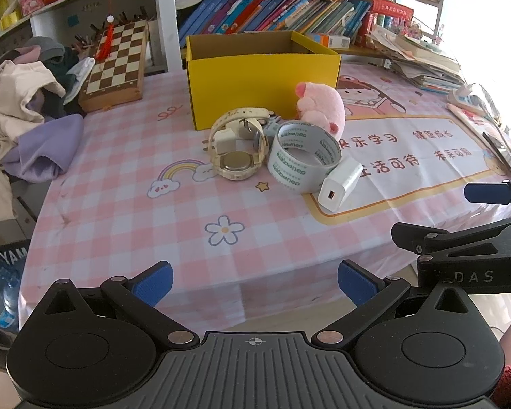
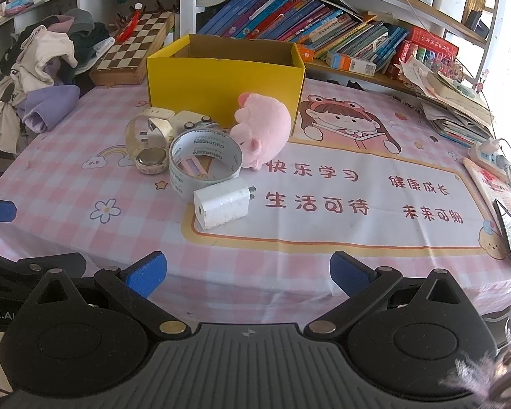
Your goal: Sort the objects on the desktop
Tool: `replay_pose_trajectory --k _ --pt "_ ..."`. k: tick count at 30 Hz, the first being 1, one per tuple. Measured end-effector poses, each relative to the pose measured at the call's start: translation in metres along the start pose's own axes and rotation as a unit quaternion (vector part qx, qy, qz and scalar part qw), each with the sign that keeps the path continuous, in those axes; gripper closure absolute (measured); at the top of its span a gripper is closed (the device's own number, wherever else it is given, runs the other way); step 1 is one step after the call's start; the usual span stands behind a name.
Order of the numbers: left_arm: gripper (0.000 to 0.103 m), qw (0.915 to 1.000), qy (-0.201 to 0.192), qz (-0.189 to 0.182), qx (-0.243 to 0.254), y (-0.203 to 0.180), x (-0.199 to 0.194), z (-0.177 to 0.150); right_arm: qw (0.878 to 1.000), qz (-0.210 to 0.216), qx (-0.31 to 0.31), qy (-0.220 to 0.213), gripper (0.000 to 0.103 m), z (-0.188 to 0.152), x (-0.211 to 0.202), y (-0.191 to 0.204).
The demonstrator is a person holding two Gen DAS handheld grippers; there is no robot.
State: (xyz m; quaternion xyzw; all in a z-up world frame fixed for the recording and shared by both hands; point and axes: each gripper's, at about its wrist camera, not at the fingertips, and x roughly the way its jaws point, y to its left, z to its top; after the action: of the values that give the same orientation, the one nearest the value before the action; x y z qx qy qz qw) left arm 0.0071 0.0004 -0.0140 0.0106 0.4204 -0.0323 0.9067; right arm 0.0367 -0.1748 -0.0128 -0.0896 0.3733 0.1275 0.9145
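Tape roll reads "deli" — charger touching it.

The left gripper has a black ribbed body, round black hubs at 7 and 5 o'clock, silver screws and blue finger pads. The right gripper matches it, with blue pads; fuzzy lilac sleeve at 4 o'clock.
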Motion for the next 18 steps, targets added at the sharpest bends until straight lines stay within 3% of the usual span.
replay_pose_trajectory --k 18 --pt "0.000 0.9994 0.001 -0.026 0.022 -0.017 0.005 0.003 0.999 -0.015 0.026 0.015 0.000 -0.010 -0.003 -0.017"
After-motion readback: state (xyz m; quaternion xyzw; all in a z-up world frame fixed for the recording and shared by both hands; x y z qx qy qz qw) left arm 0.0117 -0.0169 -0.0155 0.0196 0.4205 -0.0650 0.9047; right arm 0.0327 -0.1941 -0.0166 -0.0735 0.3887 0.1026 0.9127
